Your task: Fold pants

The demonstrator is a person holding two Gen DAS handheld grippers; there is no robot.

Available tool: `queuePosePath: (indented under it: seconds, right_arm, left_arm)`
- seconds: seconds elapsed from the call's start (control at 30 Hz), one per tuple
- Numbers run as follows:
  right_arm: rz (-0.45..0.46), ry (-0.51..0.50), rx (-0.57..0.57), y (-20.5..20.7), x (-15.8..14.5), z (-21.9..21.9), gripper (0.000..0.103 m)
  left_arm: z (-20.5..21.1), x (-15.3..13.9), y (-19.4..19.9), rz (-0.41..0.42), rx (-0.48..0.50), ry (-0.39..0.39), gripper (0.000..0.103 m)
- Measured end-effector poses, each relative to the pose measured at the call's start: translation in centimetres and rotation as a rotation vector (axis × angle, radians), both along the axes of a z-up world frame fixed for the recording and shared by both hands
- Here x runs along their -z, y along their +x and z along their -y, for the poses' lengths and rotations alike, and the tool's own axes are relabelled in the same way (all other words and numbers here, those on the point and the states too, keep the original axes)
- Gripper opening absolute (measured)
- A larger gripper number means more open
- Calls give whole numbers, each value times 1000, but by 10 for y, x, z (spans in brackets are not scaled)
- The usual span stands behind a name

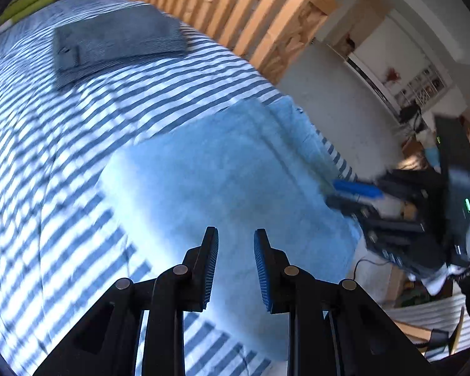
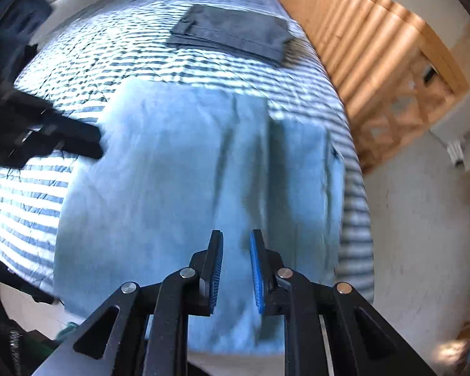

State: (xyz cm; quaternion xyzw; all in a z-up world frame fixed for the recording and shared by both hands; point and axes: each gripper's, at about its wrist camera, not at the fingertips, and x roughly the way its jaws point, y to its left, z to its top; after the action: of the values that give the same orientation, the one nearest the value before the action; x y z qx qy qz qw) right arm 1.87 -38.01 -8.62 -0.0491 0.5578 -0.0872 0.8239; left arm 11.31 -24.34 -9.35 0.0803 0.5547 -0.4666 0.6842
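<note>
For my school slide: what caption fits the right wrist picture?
Open right claw above light blue pants on a striped bed.

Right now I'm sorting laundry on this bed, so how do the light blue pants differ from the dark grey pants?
The light blue pants lie near the bed's foot, hanging over its edge; the grey pants sit farther up, fully on the striped cover. The blue ones cover a far wider area; the grey ones are a compact, squared, layered stack. The blue show creases and one narrower panel at the side; the grey look tidy. Both lie flat, untouched by either gripper.
</note>
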Motion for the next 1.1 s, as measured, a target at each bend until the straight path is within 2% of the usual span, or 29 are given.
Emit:
queuePosePath:
  seconds: [0.1,0.2,0.33,0.43,0.5,0.67,0.83,0.9,1.03,1.1]
  right_arm:
    - [-13,-8,-33,20,7,0,31]
    - [-35,-19,-62,34,14,2,35]
    - [-64,88,-49,47,23,18,37]
    - [-88,200,-15,50,30,35,40]
    - [-94,237,4,51,33,43,44]
    - [-79,294,78,51,31,65,45]
    - [-122,356,76,59,43,71,48]
    - [-133,350,78,61,48,70,49]
    - [-148,401,65,62,46,67,48]
    - [-158,373,35,62,44,60,46]
  left_arm:
    - [-17,2,-7,0,-37,-6,25]
    - [-27,3,-16,0,-47,-18,25]
    - [-29,8,-23,-14,-42,-15,25]
    - [-27,14,-26,-27,-32,-9,25]
    - [-26,17,-27,-34,-28,-6,25]
    - [-24,20,-31,-29,-8,-4,25]
    - [-19,30,-27,-54,-8,3,25]
    - [-18,32,-27,-57,-7,5,25]
    - [-15,36,-26,-62,-4,12,25]
    - [-13,37,-25,-65,-4,12,25]
